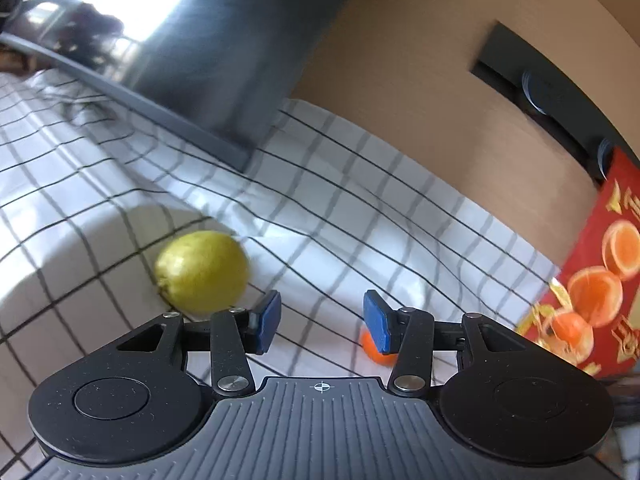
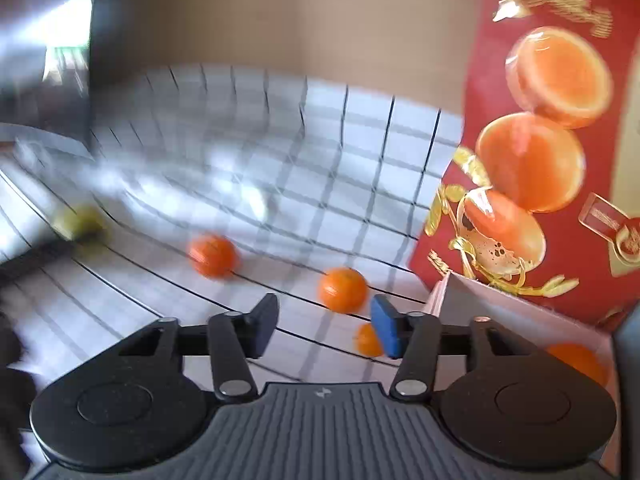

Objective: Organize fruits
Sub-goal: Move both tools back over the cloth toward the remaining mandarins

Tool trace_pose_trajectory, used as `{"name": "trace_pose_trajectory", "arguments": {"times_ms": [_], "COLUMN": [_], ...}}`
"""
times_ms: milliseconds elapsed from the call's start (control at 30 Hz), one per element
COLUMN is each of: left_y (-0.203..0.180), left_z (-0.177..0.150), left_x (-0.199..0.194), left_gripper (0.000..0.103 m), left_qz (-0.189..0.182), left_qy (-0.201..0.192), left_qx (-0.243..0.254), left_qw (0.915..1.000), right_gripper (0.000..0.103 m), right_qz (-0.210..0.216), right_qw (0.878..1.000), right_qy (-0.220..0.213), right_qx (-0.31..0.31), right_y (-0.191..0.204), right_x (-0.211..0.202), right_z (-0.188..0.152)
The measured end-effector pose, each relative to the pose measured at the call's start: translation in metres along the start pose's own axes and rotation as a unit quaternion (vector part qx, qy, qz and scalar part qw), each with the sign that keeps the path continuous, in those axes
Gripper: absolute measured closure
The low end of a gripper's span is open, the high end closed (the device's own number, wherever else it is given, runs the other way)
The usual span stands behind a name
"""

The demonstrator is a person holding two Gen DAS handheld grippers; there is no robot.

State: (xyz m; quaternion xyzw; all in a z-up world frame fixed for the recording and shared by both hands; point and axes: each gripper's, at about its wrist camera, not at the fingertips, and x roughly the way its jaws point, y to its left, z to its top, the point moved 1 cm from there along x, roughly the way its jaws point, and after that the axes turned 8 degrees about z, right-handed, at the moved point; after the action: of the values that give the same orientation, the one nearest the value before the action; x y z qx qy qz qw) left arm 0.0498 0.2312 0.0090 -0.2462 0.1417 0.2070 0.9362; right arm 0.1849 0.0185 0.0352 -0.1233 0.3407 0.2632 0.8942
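A yellow-green pear [image 1: 201,270] lies on the checked tablecloth [image 1: 320,208], just left of and beyond my open, empty left gripper [image 1: 322,322]. An orange [image 1: 374,352] peeks out behind the left gripper's right finger. In the right wrist view, three oranges lie on the cloth: one far left [image 2: 212,256], one middle [image 2: 343,290], one [image 2: 366,340] partly hidden by the right finger. My right gripper [image 2: 326,326] is open and empty. The pear [image 2: 78,222] shows blurred at the left. Another orange [image 2: 578,362] sits inside the box at the right.
A red box [image 2: 560,160] printed with oranges stands open at the right, its white rim [image 2: 500,296] near my right gripper; it also shows in the left wrist view [image 1: 592,288]. A brown wall [image 1: 420,80] and a dark panel [image 1: 208,52] stand behind the table.
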Motion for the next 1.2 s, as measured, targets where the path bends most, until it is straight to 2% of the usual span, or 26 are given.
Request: {"name": "trace_pose_trajectory", "arguments": {"times_ms": [67, 200, 267, 367, 400, 433, 467, 533, 633, 833, 967, 1067, 1133, 1200], "left_y": [-0.008, -0.028, -0.034, -0.034, -0.031, -0.029, -0.027, -0.024, -0.021, -0.023, -0.03, -0.031, -0.031, -0.033], "left_z": [-0.004, -0.012, -0.016, -0.018, -0.017, -0.016, -0.015, -0.015, -0.016, -0.01, -0.009, -0.01, -0.01, -0.01], "left_x": [0.003, 0.002, 0.0, 0.003, 0.003, 0.004, 0.005, 0.006, 0.008, 0.003, -0.001, -0.004, -0.006, -0.006], "left_gripper": [0.053, 0.053, 0.053, 0.053, 0.053, 0.053, 0.053, 0.053, 0.053, 0.053, 0.053, 0.053, 0.053, 0.053], "left_qz": [-0.009, -0.02, -0.022, -0.016, -0.016, -0.016, -0.016, -0.013, -0.01, -0.019, -0.033, -0.037, -0.039, -0.035], "left_qy": [0.006, -0.002, -0.008, -0.004, -0.001, 0.001, 0.002, 0.004, 0.013, 0.008, 0.004, 0.005, 0.002, -0.001], "left_qx": [0.017, 0.065, 0.085, 0.09, 0.084, 0.077, 0.07, 0.06, 0.054, 0.043, 0.055, 0.059, 0.057, 0.062], "left_qw": [0.9998, 0.9977, 0.9961, 0.9958, 0.9963, 0.9969, 0.9974, 0.9981, 0.9984, 0.9989, 0.9979, 0.9976, 0.9976, 0.9975], "right_gripper": [0.057, 0.058, 0.057, 0.057, 0.057, 0.059, 0.062, 0.062, 0.062, 0.062, 0.064, 0.055, 0.054, 0.057], "right_qz": [-0.005, -0.023, -0.012, -0.021, -0.011, 0.017, 0.056, 0.091, 0.051, 0.002, -0.005, -0.016, 0.01, 0.063], "right_qw": [1.0, 0.999, 0.999, 0.998, 0.997, 0.997, 0.995, 0.993, 0.997, 0.998, 0.994, 0.993, 0.992, 0.99], "right_qy": [0.023, 0.033, 0.043, 0.061, 0.072, 0.079, 0.076, 0.054, 0.04, 0.063, 0.099, 0.114, 0.119, 0.108], "right_qx": [0.001, -0.01, -0.003, -0.012, -0.008, 0.005, 0.026, 0.057, 0.041, 0.018, 0.043, 0.024, 0.031, 0.058], "right_y": [-0.005, -0.01, -0.011, -0.006, -0.006, -0.009, -0.012, -0.019, -0.016, -0.015, -0.025, -0.018, -0.017, -0.024], "right_x": [0.017, 0.031, 0.035, 0.039, 0.038, 0.036, 0.028, 0.01, -0.002, 0.014, 0.042, 0.052, 0.044, 0.024], "right_z": [0.0, -0.001, 0.0, 0.003, 0.002, 0.001, 0.001, 0.004, 0.008, 0.009, 0.013, 0.012, 0.01, 0.008]}}
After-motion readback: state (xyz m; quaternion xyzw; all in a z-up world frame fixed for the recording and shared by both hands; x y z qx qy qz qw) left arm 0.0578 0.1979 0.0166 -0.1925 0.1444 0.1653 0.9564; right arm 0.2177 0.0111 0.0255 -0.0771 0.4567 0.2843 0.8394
